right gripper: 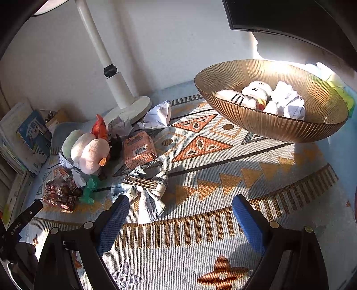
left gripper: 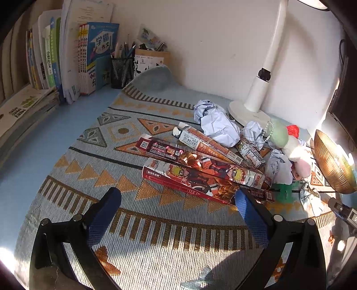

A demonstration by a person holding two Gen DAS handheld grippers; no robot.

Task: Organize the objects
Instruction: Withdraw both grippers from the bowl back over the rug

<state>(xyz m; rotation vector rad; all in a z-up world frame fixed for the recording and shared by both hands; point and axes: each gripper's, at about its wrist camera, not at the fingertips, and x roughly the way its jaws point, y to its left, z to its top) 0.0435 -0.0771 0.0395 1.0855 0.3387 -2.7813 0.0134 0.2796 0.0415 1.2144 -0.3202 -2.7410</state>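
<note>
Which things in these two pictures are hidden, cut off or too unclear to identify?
- Lamp: head cut off by the top edge, both views.
- Bowl: contents unseen in left view, its wall hides them.
- Crumpled paper: mostly covered by the plush toys, right view.
- Box print: too small to read.
- Dark screen: cut off at top right.

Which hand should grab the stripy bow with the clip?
The right one, probably. The right gripper is open, and its left finger is right at the bow. The left gripper hangs open by the long pen boxes, farther from the bow.
</note>
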